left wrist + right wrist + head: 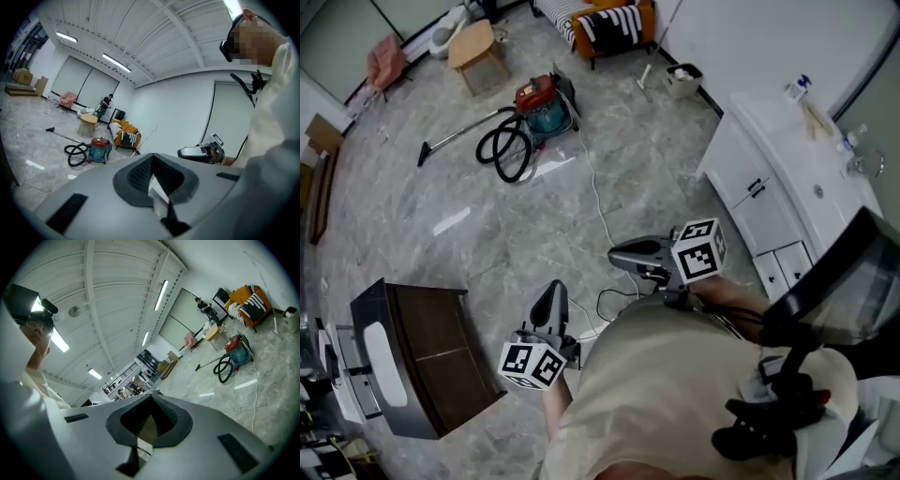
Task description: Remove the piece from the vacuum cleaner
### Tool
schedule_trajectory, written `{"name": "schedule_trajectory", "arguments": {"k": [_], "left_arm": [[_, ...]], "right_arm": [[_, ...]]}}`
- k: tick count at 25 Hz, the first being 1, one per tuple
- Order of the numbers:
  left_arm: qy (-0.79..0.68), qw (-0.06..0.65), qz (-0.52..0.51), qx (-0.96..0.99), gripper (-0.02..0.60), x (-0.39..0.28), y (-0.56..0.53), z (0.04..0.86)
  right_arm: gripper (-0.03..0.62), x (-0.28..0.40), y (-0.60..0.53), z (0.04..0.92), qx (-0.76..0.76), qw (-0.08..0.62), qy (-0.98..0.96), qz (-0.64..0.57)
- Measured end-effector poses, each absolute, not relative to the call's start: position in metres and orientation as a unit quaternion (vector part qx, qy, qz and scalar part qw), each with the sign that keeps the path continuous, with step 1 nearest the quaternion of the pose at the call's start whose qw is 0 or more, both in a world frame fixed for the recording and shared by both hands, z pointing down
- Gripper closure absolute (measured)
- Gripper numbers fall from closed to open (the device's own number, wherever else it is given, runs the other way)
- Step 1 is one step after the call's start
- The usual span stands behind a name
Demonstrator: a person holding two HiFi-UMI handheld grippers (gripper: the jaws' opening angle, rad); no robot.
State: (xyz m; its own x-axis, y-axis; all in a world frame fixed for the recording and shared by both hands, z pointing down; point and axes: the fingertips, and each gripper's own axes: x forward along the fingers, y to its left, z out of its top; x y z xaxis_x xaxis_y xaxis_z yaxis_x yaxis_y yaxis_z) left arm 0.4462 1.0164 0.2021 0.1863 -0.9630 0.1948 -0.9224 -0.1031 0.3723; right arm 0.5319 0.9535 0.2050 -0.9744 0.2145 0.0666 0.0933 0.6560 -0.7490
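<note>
Two hand-held grey grippers are showing in my feeds: the left gripper [550, 289] and the right gripper [615, 254], each carrying one marker cube. I am seeing both pairs of jaws pressed together with nothing between them, in the left gripper view [151, 156] and in the right gripper view [151, 397] alike. Both are hovering close in front of the person's pale shirt, pointing out across the room.

One red-and-teal canister vacuum cleaner [540, 101] is sitting on the floor, well apart from both grippers. Its one black hose [508, 150] is lying coiled just beside it, and one slim metal wand [456, 138] is stretching away over the tiles. One thin white cable [598, 202] is trailing from near the vacuum towards the person.

Near the vacuum, one orange sofa with a black-and-white striped cover [605, 23] is standing against the wall, with one small round wooden table [473, 42] and one pink chair [386, 61] further along. One run of white cabinets [759, 192] is lining the wall on the person's right, and one dark brown cabinet [427, 352] is standing by the left gripper.

The floor [487, 225] is glossy grey marble-patterned tile, reflecting the lights. The walls are white, and the white ribbed ceiling is carrying long strip lights [116, 62]. One other person [105, 105] is standing far off beyond the round table.
</note>
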Motion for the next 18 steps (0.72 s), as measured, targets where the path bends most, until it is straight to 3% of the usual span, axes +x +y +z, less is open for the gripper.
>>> {"name": "schedule_trajectory", "arguments": {"k": [10,18], "left_arm": [[-0.662,0.215,-0.021,0.718,0.578,0.469,0.928,0.197],[-0.690,0.198,-0.003,0.696,0.578,0.482,0.841,0.186]], "right_arm": [[0.592,0.539,0.880,0.201,-0.171,0.082,-0.905,0.382],[0.591,0.549,0.814,0.183,-0.279,0.029,-0.891,0.357]]}}
